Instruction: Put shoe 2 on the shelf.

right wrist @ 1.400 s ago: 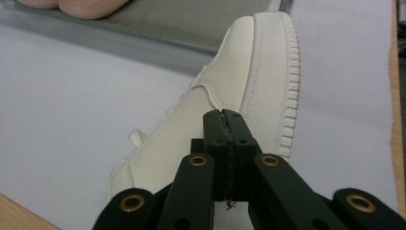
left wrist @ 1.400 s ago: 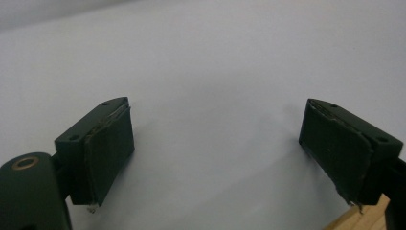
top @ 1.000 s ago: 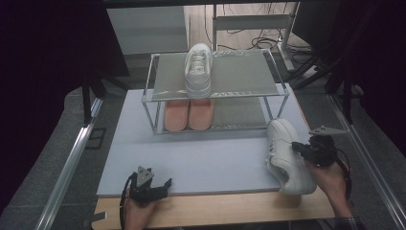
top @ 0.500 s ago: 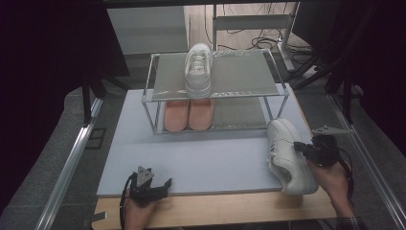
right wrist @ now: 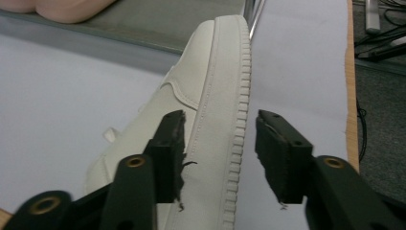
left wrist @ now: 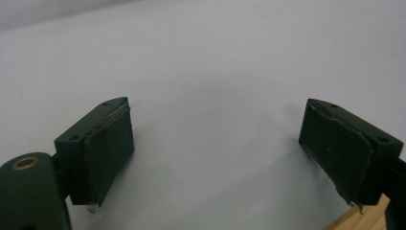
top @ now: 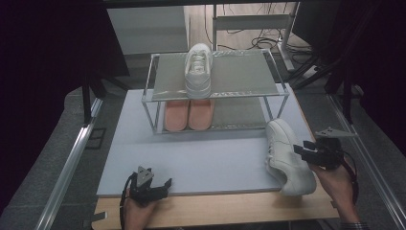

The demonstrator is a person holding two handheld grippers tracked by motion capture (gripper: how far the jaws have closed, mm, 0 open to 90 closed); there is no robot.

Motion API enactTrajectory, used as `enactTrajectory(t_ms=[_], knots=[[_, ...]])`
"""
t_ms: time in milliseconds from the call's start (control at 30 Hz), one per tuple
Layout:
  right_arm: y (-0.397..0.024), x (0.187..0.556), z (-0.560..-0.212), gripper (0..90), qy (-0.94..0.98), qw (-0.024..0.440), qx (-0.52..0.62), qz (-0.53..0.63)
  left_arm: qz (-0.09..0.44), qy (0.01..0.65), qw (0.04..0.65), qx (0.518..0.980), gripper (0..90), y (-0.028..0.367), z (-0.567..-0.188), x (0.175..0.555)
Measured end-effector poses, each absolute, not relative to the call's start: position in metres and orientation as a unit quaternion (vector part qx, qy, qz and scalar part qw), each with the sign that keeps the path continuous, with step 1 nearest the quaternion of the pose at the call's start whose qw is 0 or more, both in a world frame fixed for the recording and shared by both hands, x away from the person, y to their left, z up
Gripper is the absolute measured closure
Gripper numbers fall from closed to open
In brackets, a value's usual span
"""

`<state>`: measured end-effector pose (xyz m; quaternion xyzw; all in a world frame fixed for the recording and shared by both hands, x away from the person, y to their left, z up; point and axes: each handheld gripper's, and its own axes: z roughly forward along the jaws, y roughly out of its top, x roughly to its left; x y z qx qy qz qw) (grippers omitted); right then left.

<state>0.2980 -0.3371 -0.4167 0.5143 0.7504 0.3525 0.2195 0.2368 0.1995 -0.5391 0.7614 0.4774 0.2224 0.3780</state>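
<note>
A white sneaker (top: 287, 155) lies tilted on its side at the right of the pale mat (top: 210, 153). My right gripper (top: 302, 152) straddles its heel-side edge. In the right gripper view the sneaker (right wrist: 210, 120) sits between the jaws of the right gripper (right wrist: 220, 117). The jaws have just been opening: the left pad is at the upper and the right pad (right wrist: 273, 153) stands off the ribbed sole. My left gripper (top: 160, 184) rests open near the mat's front edge. In its own view nothing but bare mat lies between the left gripper's (left wrist: 215, 143) jaws.
A two-tier metal rack (top: 239, 91) stands at the back of the mat. A matching white sneaker (top: 198, 69) sits on its top shelf and a pink pair (top: 188, 115) on the lower one. A wooden table edge (top: 215, 208) runs along the front, with cables on the floor behind.
Both hands and the sneaker stay where they were. The right gripper's jaws look slightly wider apart around the sneaker's edge.
</note>
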Motion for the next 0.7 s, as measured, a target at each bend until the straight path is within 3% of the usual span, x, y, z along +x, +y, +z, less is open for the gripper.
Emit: enactTrajectory(t_ms=[167,367,533,700], knots=[[-0.336,0.306,-0.427,41.7,0.754,0.205,0.519,0.347,0.222,0.477,0.378,0.761,11.6,0.199,-0.539,0.237],[-0.337,0.308,-0.428,41.0,0.752,0.187,0.518,0.362,0.222,0.477,0.378,0.761,11.6,0.2,-0.539,0.237],[-0.333,0.303,-0.433,22.6,0.761,0.164,0.516,0.358,0.222,0.477,0.378,0.761,11.6,0.199,-0.539,0.237],[-0.335,0.294,-0.439,14.3,0.763,0.15,0.518,0.357,0.222,0.477,0.378,0.761,11.6,0.199,-0.539,0.237]])
